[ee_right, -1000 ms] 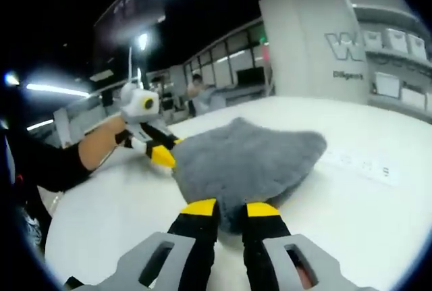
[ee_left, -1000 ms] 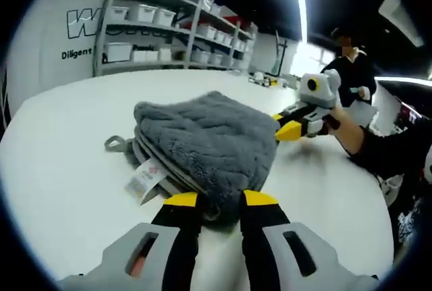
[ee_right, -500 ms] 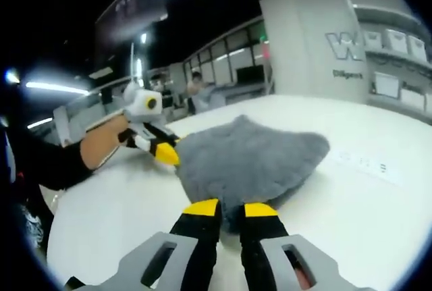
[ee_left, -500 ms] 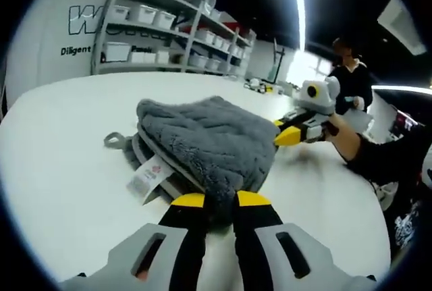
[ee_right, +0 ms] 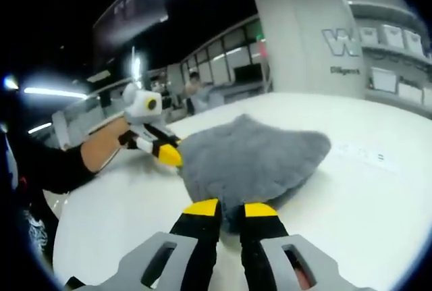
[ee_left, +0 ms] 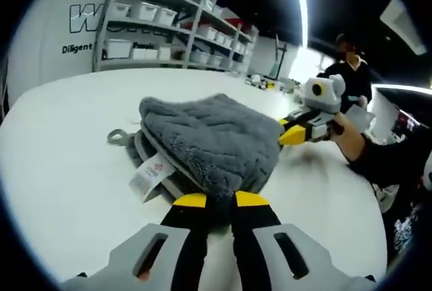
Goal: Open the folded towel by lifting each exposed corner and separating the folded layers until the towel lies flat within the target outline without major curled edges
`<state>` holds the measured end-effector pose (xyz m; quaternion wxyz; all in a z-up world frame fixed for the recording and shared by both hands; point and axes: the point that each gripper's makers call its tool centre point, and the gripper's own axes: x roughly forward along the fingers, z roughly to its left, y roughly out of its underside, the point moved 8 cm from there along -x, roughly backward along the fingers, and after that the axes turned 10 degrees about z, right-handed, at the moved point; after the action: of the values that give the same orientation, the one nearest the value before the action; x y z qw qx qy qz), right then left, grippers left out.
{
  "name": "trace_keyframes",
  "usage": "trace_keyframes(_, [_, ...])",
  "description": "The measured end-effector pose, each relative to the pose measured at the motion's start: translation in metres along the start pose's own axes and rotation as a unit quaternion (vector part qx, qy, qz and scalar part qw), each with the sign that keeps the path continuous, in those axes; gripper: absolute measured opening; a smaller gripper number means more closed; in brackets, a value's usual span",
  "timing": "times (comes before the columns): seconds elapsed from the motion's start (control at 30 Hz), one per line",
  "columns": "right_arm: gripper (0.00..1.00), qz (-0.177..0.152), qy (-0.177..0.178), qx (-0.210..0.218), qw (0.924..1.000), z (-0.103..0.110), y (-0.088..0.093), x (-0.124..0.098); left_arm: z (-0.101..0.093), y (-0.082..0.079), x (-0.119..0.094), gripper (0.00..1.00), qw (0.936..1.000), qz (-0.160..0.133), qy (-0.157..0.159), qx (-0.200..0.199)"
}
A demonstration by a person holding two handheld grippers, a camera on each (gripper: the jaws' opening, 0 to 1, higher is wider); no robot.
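Towel: the folded towel (ee_left: 206,139) lies on the tabletop (ee_left: 61,163), just ahead of both hand-held grippers.
Left hand-held gripper (ee_left: 213,200): you pinch the near corner, ready to lift this layer.
Right hand-held gripper (ee_right: 231,208): clamped on the opposite corner, so both layers can separate.

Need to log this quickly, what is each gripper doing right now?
Left gripper: closed on a corner of the grey towel.
Right gripper: closed on another corner of the same towel.
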<state>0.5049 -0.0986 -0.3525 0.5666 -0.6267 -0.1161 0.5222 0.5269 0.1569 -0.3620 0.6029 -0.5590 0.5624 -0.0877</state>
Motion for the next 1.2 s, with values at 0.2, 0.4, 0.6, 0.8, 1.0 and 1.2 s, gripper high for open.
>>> trace_keyframes(0.2, [0.06, 0.002, -0.002, 0.005, 1.0, 0.003, 0.004, -0.005, -0.006, 0.002, 0.0, 0.1, 0.9999, -0.002, 0.001, 0.011])
trace_keyframes(0.4, [0.06, 0.006, -0.003, 0.004, 1.0, 0.006, 0.007, -0.009, -0.012, 0.004, -0.001, 0.1, 0.9999, 0.001, 0.004, 0.011])
trace_keyframes(0.6, [0.06, 0.009, -0.004, 0.007, 0.9999, 0.01, 0.011, -0.012, -0.02, 0.007, -0.003, 0.09, 0.9998, 0.006, 0.002, 0.016])
trace_keyframes(0.8, [0.06, 0.005, -0.008, 0.016, 0.9998, 0.013, 0.016, -0.016, -0.024, 0.008, -0.002, 0.09, 0.9998, 0.006, 0.008, 0.019])
trace_keyframes(1.0, [0.06, 0.002, -0.009, 0.02, 0.9998, 0.015, 0.019, -0.019, -0.029, 0.01, -0.002, 0.09, 0.9996, 0.008, 0.008, 0.027])
trace_keyframes(1.2, [0.06, 0.003, -0.009, 0.021, 0.9997, 0.017, 0.02, -0.02, -0.033, 0.012, -0.002, 0.09, 0.9994, 0.007, 0.006, 0.032])
